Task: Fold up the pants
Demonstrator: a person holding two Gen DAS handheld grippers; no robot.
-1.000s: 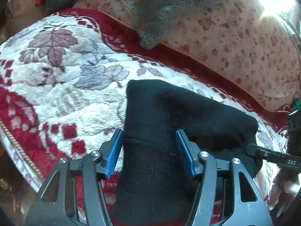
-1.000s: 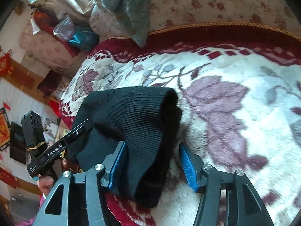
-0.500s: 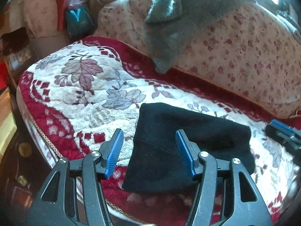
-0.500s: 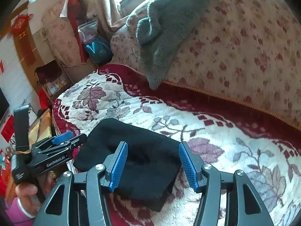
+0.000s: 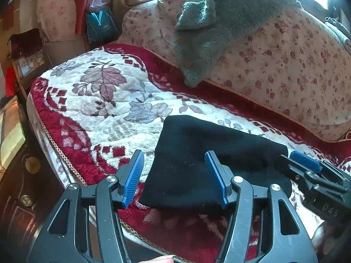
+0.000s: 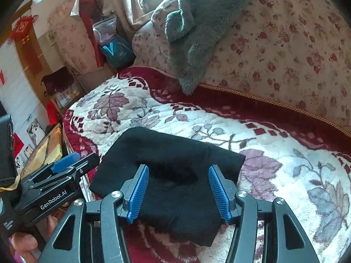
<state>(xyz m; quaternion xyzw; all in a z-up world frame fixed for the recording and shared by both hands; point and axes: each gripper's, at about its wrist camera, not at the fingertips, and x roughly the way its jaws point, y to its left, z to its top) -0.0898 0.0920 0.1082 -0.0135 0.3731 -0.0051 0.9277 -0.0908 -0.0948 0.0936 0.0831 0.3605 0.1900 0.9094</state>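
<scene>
Tools open, angled above pants

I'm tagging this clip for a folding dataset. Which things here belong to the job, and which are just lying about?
Job: black pants, folded on the floral blanket; left gripper and right gripper, both open.

Lying about: grey fleece garment over the sofa back; teal bag.
</scene>
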